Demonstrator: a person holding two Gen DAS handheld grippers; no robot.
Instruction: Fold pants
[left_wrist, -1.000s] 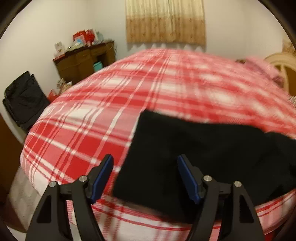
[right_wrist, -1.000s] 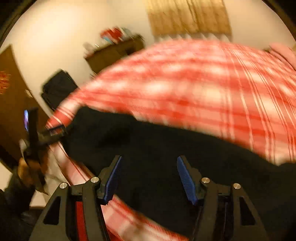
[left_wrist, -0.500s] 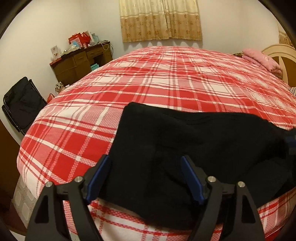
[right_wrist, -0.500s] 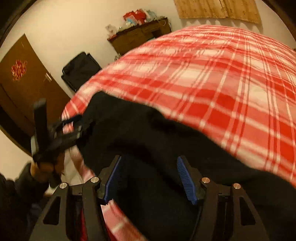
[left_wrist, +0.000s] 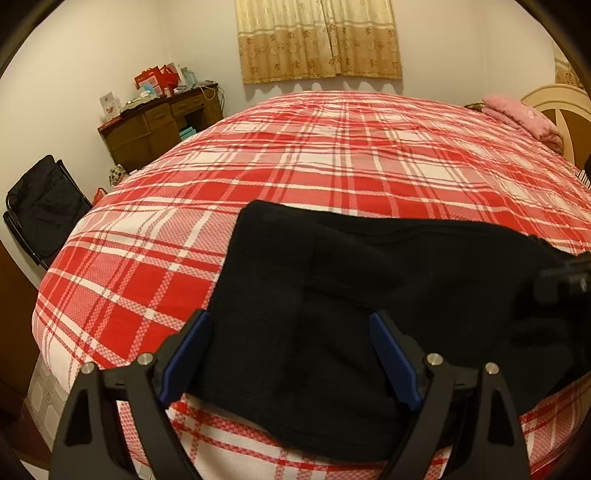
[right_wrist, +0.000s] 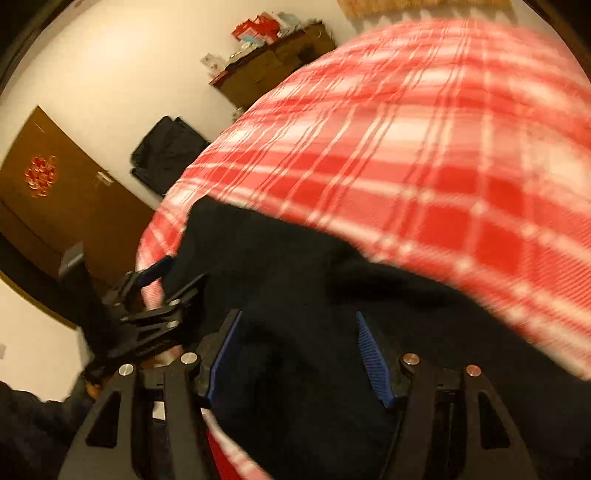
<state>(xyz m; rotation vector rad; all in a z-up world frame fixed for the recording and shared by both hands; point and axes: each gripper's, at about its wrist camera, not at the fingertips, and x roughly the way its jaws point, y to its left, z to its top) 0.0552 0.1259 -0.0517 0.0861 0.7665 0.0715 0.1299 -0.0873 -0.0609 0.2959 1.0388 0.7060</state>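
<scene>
Both tongs spread wide over black pants (left_wrist: 369, 295) on plaid bed (left_wrist: 332, 158). Only rt view shows left tongs (right_wrist: 177, 273); right tongs (right_wrist: 295, 350) blurred.

I'm looking into a home bedroom: a bed (left_wrist: 332, 155) wearing a red plaid cover, a pink pillow (left_wrist: 517, 114) lying by the headboard (left_wrist: 554, 107), curtains (left_wrist: 317, 37) hanging, a cluttered wooden dresser (left_wrist: 155, 125) standing against the wall.

Matt black knit-cloth pants (left_wrist: 369, 295), woven plaid cotton-like bedspread (left_wrist: 295, 155), matt plastic tongs (left_wrist: 291, 354) w/ ribbed blue pads (left_wrist: 393, 365).
</scene>
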